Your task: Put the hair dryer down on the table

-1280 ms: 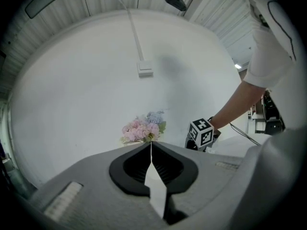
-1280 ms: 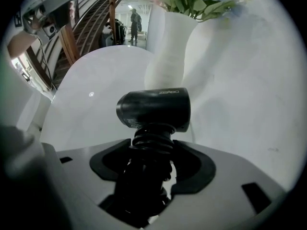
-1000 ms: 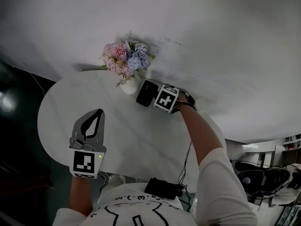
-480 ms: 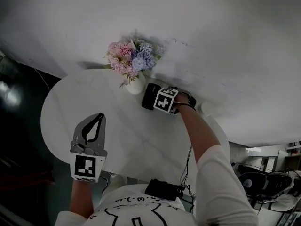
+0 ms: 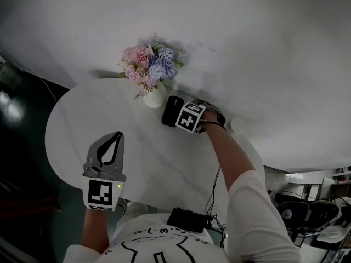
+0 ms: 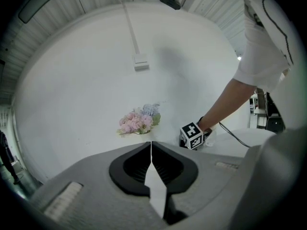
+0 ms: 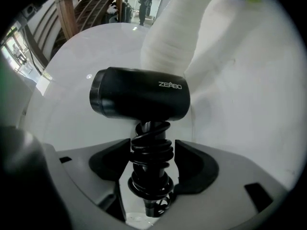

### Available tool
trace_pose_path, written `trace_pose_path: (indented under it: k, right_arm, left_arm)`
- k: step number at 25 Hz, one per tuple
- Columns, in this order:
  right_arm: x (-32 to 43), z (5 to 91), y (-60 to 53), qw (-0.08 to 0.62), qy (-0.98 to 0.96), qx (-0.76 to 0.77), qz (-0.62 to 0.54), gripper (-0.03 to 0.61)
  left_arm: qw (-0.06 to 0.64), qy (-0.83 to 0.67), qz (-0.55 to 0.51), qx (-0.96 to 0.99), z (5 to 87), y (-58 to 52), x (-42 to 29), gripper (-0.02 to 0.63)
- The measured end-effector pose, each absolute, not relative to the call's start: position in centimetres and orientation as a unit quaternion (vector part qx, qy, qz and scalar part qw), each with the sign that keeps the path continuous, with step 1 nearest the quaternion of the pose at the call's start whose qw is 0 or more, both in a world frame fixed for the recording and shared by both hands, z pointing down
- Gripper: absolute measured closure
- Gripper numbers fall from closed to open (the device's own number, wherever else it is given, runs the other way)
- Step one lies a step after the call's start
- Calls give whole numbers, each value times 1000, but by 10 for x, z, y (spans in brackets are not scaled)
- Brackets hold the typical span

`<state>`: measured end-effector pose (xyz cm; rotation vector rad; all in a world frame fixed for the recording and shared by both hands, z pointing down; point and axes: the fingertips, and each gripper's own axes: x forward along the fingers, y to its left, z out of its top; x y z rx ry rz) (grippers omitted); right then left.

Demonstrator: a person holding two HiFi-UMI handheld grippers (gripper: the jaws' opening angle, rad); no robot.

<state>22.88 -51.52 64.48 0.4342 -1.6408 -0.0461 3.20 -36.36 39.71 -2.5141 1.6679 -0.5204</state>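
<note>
A black hair dryer point(image 7: 141, 99) shows its barrel sideways, with its cord coiled round the handle. My right gripper point(image 7: 152, 147) is shut on that coiled handle. In the head view the hair dryer point(image 5: 171, 111) is over the back of the round white table point(image 5: 82, 119), right next to the vase, with the right gripper point(image 5: 184, 116) behind it. Whether it touches the tabletop I cannot tell. My left gripper point(image 5: 112, 138) is shut with nothing in it over the table's near left part, its jaws meeting in the left gripper view point(image 6: 151, 145).
A white vase point(image 5: 155, 96) of pink and blue flowers point(image 5: 148, 67) stands at the table's back edge against the white wall; the vase point(image 7: 168, 37) looms just behind the dryer. A black box with cables point(image 5: 189, 219) lies below the table's near edge.
Hardly anything differs. The right gripper and the hair dryer stay beside the vase with only slight shifts, and the left gripper holds its place.
</note>
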Motion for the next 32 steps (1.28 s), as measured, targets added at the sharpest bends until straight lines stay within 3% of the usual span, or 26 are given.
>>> trace_pose_path:
  k: [6,15,20,22,25,32]
  right_arm:
    - [224,627,-514,648,-730,211,-56,304]
    - [215,578,-498,589,-754,291,-20,313]
    - [208,543,-479,558,-762,328,-28,447]
    - [206,530,-470,546,-763,345,-29,465]
    - [206,514,-460,524,-762,380,-26,578]
    - [201,484,-424,473,-769,430,-1,580]
  left_arm:
    - [58,528,-171,-830,396,-359,45,594]
    - [84,492,-143,-855,372,-357,52,594]
    - [89,475,-117,-868,359,-354,46,594]
    - [87,470,-107,-872,354,-351,43,594]
    - [87,459,-96,-879,348,-349,39,594]
    - [92,434,-77,-893,338,-339,29,594]
